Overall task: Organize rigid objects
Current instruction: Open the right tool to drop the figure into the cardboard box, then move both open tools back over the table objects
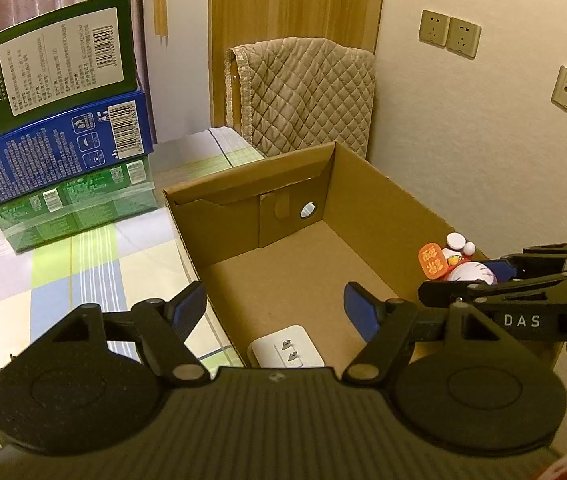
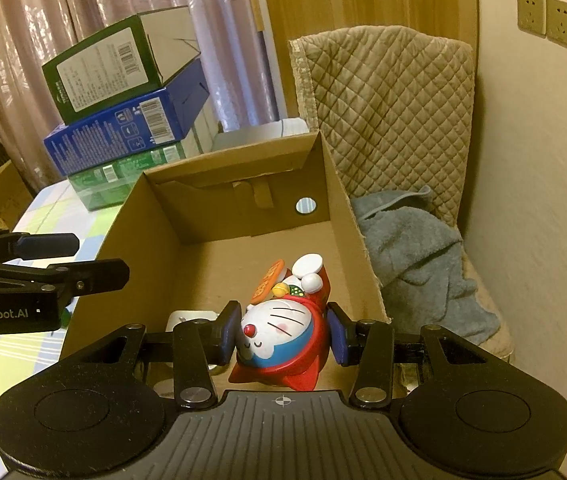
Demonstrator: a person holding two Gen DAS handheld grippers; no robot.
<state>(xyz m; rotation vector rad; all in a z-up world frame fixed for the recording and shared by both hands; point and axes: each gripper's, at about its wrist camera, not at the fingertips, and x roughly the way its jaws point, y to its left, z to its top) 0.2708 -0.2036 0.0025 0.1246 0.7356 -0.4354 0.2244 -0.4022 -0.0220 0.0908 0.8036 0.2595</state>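
The cat figurine (image 2: pixel 283 332), a glossy blue-and-white toy with a red cape and small add-ons at its far end, an orange sign (image 2: pixel 268 285), a white hat and a little bell, hangs clamped in the right gripper (image 2: pixel 283 334) over the open cardboard box (image 2: pixel 219 216), near its right wall. It looks like hard moulded plastic or vinyl: rigid, probably light and hollow, with a smooth rounded head that could slide or twist between flat pads. The pads press on the two sides of the round head, the broadest and sturdiest part; that seems a better hold than the thin sign or the hat, which look likely to snap off if squeezed or knocked against the cardboard. In the box's near left corner lies a white wall-plug adapter (image 1: pixel 286 347), also stiff. The left gripper (image 1: pixel 275 304) hovers with its jaws apart and nothing between them, straddling the box's left wall. The box sits on a counter with a checked cloth (image 1: pixel 83 264), beside a stack of cartons (image 1: pixel 59 136), with a quilted chair (image 2: pixel 395 112) behind.
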